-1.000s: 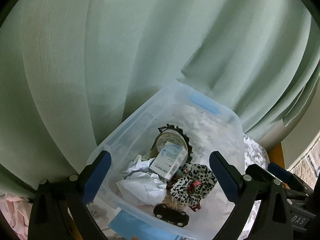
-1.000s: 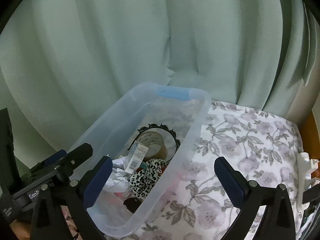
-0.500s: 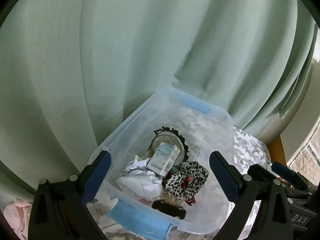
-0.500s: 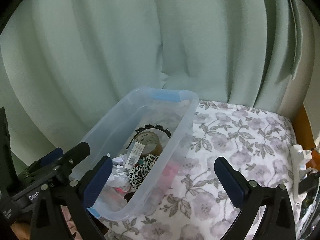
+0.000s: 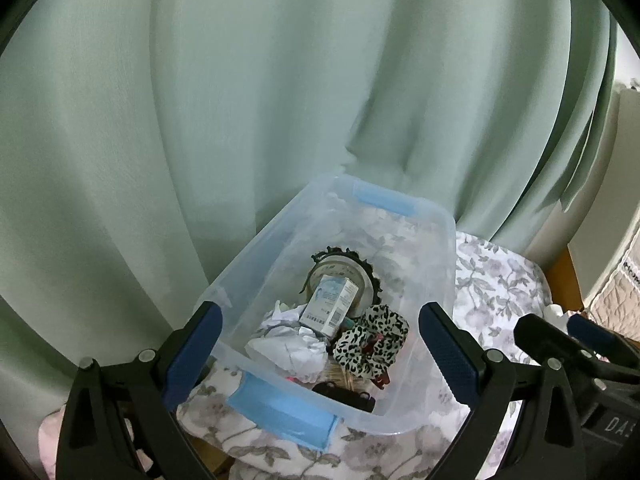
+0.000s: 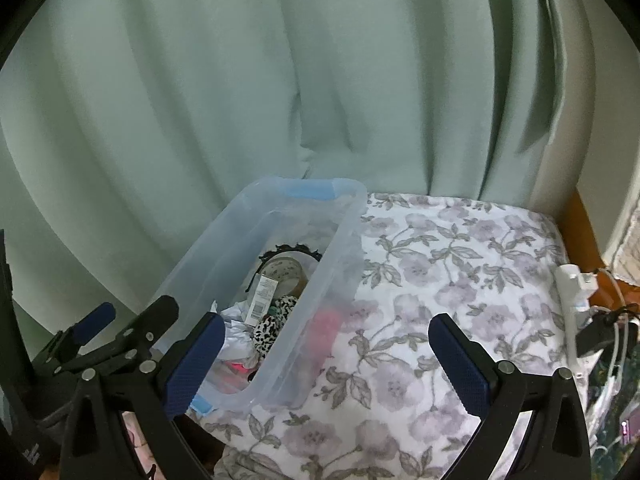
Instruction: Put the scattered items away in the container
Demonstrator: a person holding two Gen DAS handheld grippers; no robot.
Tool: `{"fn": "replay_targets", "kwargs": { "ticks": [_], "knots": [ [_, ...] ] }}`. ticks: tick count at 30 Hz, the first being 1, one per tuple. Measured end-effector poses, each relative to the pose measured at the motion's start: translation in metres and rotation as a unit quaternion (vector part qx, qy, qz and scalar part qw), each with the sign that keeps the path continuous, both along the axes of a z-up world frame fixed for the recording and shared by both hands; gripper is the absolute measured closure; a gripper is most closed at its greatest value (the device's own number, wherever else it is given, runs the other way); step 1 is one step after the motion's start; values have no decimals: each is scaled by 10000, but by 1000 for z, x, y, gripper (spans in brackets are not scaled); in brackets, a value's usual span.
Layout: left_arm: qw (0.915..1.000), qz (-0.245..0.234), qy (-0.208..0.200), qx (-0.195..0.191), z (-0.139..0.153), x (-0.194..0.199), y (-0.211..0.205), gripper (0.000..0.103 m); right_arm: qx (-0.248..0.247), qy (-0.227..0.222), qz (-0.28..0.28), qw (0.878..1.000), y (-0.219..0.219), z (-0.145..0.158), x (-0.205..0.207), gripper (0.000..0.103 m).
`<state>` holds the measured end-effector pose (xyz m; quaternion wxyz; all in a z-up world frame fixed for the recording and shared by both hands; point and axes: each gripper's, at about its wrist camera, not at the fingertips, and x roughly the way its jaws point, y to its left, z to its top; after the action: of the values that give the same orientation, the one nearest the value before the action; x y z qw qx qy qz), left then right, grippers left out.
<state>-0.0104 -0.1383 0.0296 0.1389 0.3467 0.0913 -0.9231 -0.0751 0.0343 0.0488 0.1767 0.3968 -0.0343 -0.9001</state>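
A clear plastic container [image 5: 436, 264] with blue handles stands on a floral cloth [image 6: 440, 280]; it also shows in the right wrist view [image 6: 340, 248]. Inside lie a small white box [image 5: 330, 305], a tape roll [image 5: 340, 270], a leopard scrunchie [image 5: 370, 338], crumpled paper [image 5: 288, 346] and a black clip [image 5: 346, 397]. My left gripper [image 5: 320, 348] is open and empty, held above the container's near end. My right gripper [image 6: 326, 364] is open and empty, over the container's right wall and the cloth.
A pale green curtain [image 5: 280, 100] hangs close behind the container. A white power strip with cables [image 6: 576, 292] lies at the right edge of the floral cloth. A wooden edge [image 6: 580, 216] borders the cloth on the right.
Both grippers have pulled back and up from the container, so more of it and of the floral cloth shows. The items inside have not moved.
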Motion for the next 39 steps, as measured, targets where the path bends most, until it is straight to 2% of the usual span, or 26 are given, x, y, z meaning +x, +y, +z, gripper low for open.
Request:
{"fn": "replay_targets", "kwargs": {
  "ticks": [18,26,39],
  "knots": [
    [9998,-49,-164,141,23,9,5,4,45,26,-151,9999,10,30,15,0],
    [9987,-124,-313,376,23,7,6,4,87,30,-218,9997,13,36,17,0],
    [9986,-246,-356,299,24,3,12,4,75,-9,-349,9994,20,39,18,0]
  ]
}}
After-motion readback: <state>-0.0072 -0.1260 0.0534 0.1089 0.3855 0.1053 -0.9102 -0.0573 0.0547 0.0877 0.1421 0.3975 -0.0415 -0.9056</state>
